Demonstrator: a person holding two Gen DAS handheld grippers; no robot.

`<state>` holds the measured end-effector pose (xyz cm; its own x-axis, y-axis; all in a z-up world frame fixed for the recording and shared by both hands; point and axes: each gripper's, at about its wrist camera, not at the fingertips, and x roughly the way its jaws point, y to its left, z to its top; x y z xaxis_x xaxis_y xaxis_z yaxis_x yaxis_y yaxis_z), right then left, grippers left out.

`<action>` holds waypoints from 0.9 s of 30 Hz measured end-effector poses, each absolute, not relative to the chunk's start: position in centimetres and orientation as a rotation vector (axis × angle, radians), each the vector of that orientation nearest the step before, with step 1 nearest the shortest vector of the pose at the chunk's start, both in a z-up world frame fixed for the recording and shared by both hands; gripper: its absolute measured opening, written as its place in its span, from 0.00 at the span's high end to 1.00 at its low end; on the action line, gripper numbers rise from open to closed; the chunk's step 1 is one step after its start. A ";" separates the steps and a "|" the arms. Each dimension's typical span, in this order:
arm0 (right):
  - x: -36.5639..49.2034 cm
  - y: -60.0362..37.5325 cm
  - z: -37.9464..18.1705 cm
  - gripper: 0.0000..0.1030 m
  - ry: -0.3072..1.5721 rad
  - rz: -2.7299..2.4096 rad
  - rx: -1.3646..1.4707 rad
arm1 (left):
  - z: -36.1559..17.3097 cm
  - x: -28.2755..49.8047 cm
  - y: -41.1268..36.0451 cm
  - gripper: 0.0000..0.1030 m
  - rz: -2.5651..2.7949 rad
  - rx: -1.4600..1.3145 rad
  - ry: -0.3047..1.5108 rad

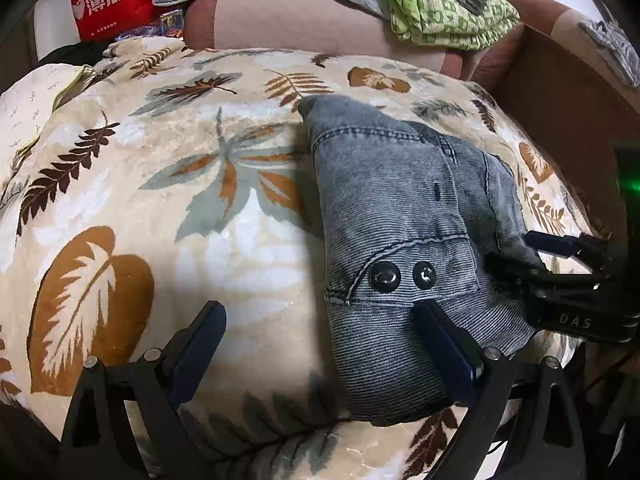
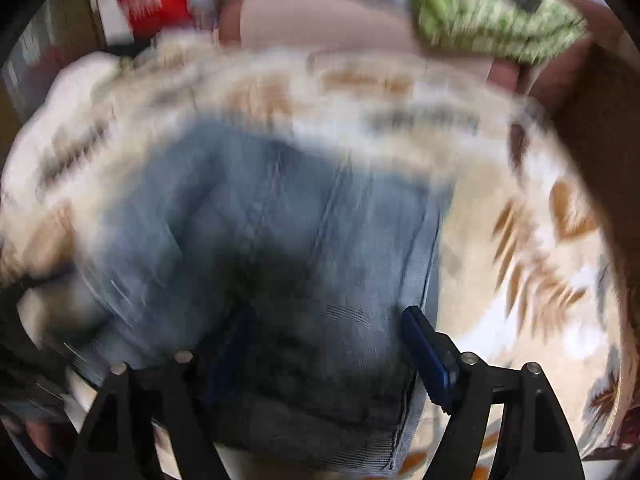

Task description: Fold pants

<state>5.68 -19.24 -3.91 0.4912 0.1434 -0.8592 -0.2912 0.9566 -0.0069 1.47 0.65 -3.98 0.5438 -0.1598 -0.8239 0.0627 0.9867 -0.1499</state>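
left wrist view: folded grey-blue pants [image 1: 404, 240] lie right of centre on the leaf-print blanket [image 1: 160, 184]; left gripper [image 1: 320, 344] spread apart, its right finger against the denim. right gripper [image 1: 560, 268] at right edge touches the pants.

right wrist view, blurred: right gripper [image 2: 320, 352] apart, pants [image 2: 280, 240] between its fingers at centre.

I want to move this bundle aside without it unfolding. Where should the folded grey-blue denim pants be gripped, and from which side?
Probably the thick rounded fold at the near end of the folded grey-blue denim pants, below the two dark metal snap buttons, coming in from the near side. The layers are stacked there; the far right edge looks loose and frayed. The open left gripper already has one finger over that end.
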 end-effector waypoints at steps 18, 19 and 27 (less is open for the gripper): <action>0.1 -24.4 -1.9 0.15 0.877 0.302 0.091 | -1.8 1.0 0.8 0.07 -0.084 -0.091 0.999; 0.0 -25.1 -1.9 0.15 0.871 0.300 0.133 | -1.5 0.9 1.2 0.07 -0.090 -0.116 0.986; 0.6 -32.6 -3.9 0.15 0.867 0.216 0.546 | -2.0 1.0 5.6 0.07 -0.023 -0.268 1.003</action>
<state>0.60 -32.62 -3.93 0.6361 0.3948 -0.6629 0.0370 0.8425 0.5373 1.02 5.61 -1.95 0.5400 -0.1420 -0.8296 -0.1035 0.9670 -0.2329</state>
